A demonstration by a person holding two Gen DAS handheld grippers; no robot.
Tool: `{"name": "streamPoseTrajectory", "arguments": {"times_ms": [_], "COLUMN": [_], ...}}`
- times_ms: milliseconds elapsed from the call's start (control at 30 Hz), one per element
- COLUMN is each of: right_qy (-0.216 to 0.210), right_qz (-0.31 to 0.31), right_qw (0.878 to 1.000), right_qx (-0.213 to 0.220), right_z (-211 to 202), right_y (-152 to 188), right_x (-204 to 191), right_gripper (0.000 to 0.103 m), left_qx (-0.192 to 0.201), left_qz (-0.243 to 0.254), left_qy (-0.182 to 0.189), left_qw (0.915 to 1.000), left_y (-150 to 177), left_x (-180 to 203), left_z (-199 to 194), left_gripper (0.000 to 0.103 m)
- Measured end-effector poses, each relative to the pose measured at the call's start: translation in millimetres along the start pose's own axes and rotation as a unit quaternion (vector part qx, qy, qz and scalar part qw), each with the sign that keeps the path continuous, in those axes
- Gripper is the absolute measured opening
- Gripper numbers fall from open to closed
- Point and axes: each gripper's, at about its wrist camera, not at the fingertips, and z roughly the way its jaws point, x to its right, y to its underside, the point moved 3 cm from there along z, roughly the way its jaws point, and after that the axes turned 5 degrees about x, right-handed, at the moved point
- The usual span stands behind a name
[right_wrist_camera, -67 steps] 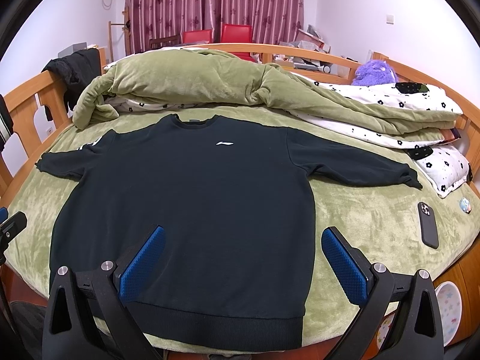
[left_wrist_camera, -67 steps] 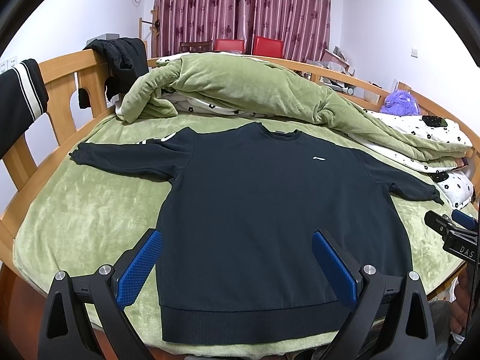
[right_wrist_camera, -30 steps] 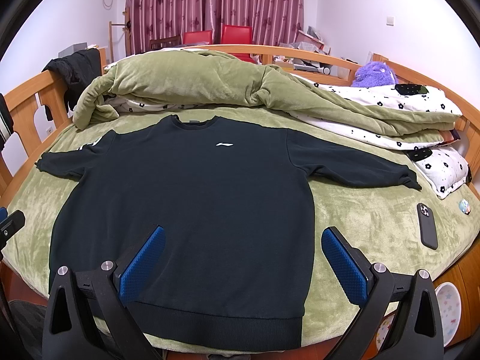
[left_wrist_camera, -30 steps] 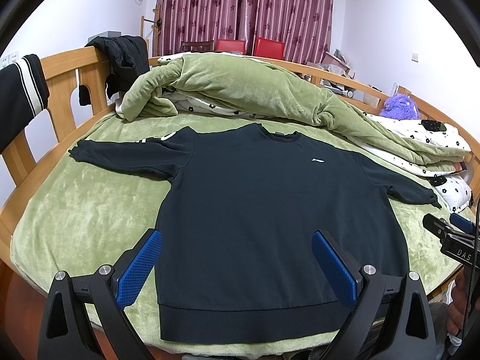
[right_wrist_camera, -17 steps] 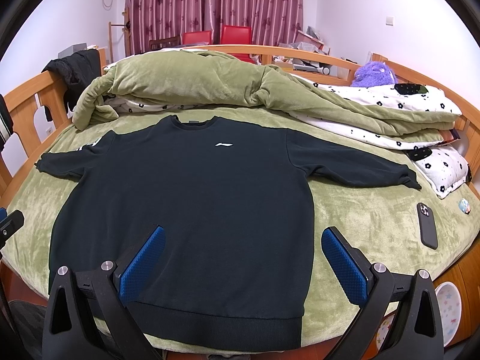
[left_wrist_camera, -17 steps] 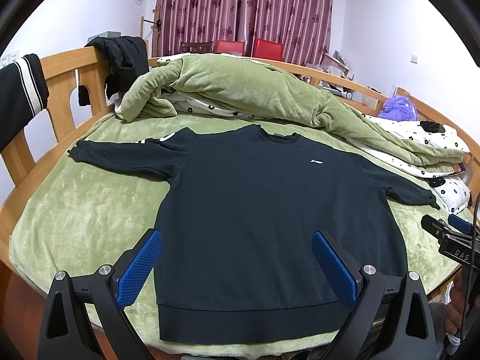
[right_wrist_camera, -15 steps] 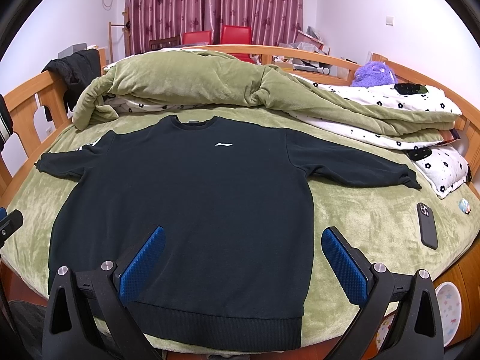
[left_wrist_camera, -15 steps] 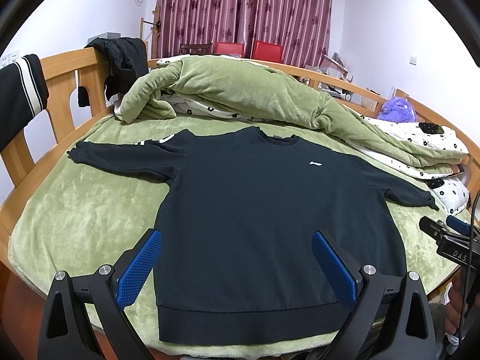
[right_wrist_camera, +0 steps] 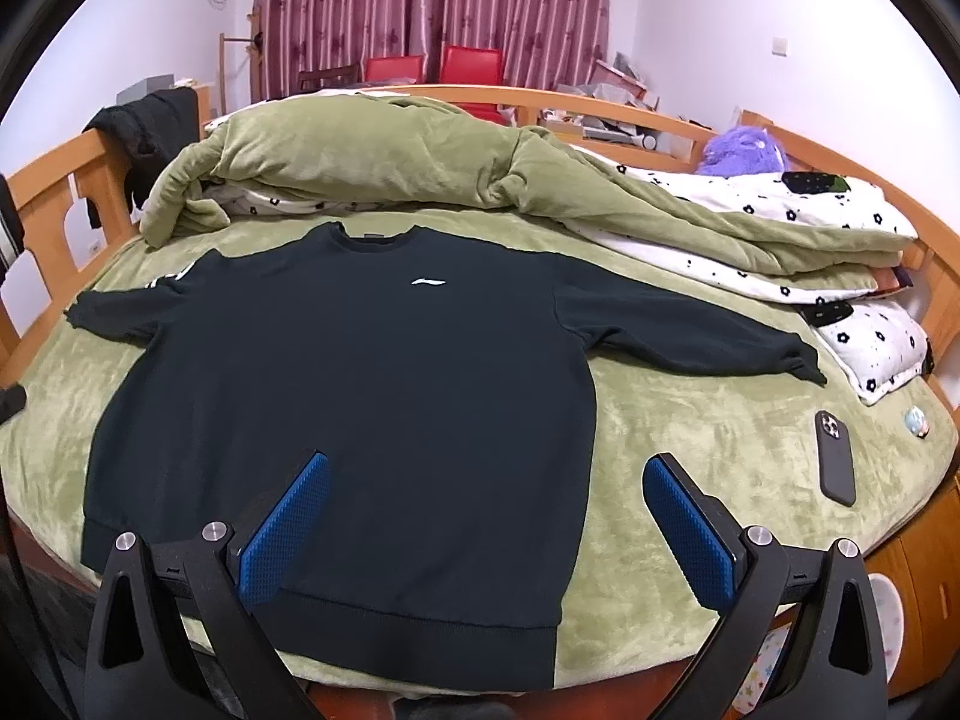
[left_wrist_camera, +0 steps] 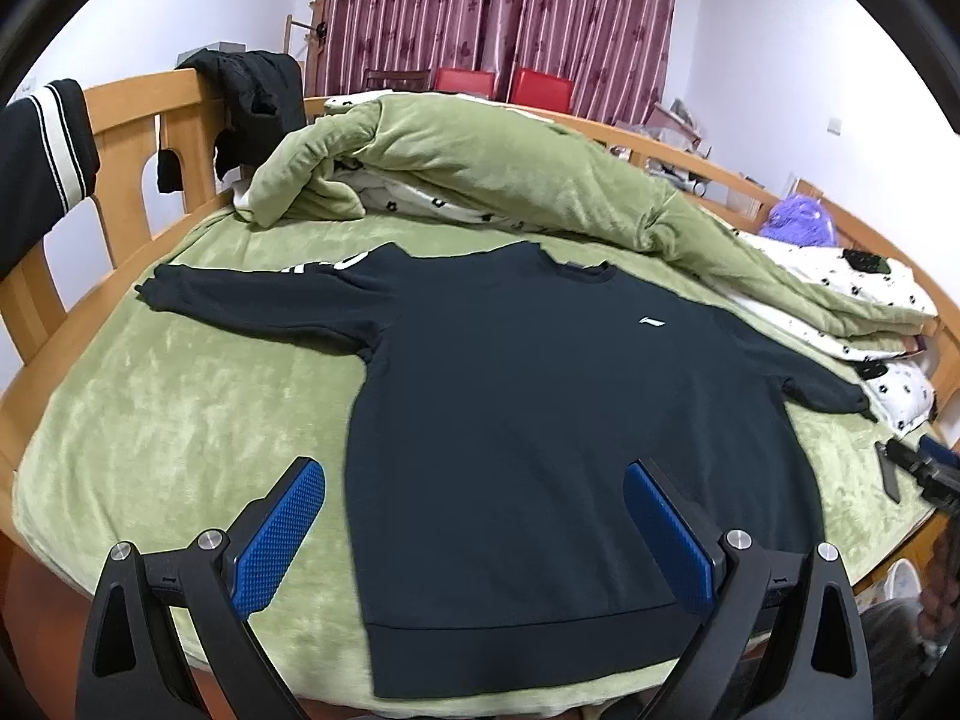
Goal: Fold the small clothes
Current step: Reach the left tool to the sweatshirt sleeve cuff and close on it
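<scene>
Hovering both tongs, left (left_wrist_camera: 474,498) and right (right_wrist_camera: 486,495), wide and empty over my flat sweatshirt (right_wrist_camera: 372,372) on the bed (right_wrist_camera: 708,420).

A home bedroom: a wooden-framed bed (right_wrist_camera: 936,276) with green blanket (right_wrist_camera: 690,420), rumpled quilt (right_wrist_camera: 372,162), floral curtains (right_wrist_camera: 432,6) and clothes hung on the frame.

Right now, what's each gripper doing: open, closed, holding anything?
Left gripper: open, empty, above the sweatshirt.
Right gripper: open, empty.
</scene>
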Motion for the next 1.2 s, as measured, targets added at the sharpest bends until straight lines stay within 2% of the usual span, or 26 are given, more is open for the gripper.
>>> {"name": "streamPoseTrajectory", "arguments": {"times_ms": [167, 367, 533, 700, 833, 967, 1200], "right_qy": [-0.004, -0.022, -0.042, -0.072, -0.090, -0.097, -0.118], "right_qz": [0.013, 0.009, -0.002, 0.002, 0.005, 0.005, -0.005], "right_qw": [1.000, 1.000, 0.999, 0.996, 0.994, 0.994, 0.993], "right_qx": [0.006, 0.012, 0.027, 0.058, 0.060, 0.048, 0.020], "right_z": [-2.7, -4.1, -9.9, -8.0, 15.1, 57.0, 121.7], "right_y": [-13.1, -19.8, -25.8, -50.8, -69.9, -82.5, -79.0], "right_x": [-7.9, -28.4, -41.9, -49.4, -54.7, -59.4, -63.4], "right_gripper": [0.102, 0.102, 0.102, 0.102, 0.102, 0.101, 0.082], "left_qx": [-0.003, 0.009, 0.022, 0.024, 0.017, 0.002, -0.007], "left_qz": [0.010, -0.002, -0.010, -0.027, -0.058, -0.105, -0.150], "left_qy": [0.002, 0.006, -0.018, -0.051, -0.073, -0.092, -0.134], "left_qw": [0.9999, 0.9999, 0.9995, 0.9981, 0.9955, 0.9902, 0.9795], "left_y": [-10.1, -26.4, -43.6, -60.1, -64.7, -59.7, -53.2], "left_x": [-11.2, -33.8, -56.6, -91.4, -129.9, -173.2, -239.3], "left_z": [2.6, 4.9, 13.1, 38.4, 67.8, 104.7, 159.1], "left_gripper": [0.101, 0.101, 0.101, 0.100, 0.100, 0.100, 0.090]}}
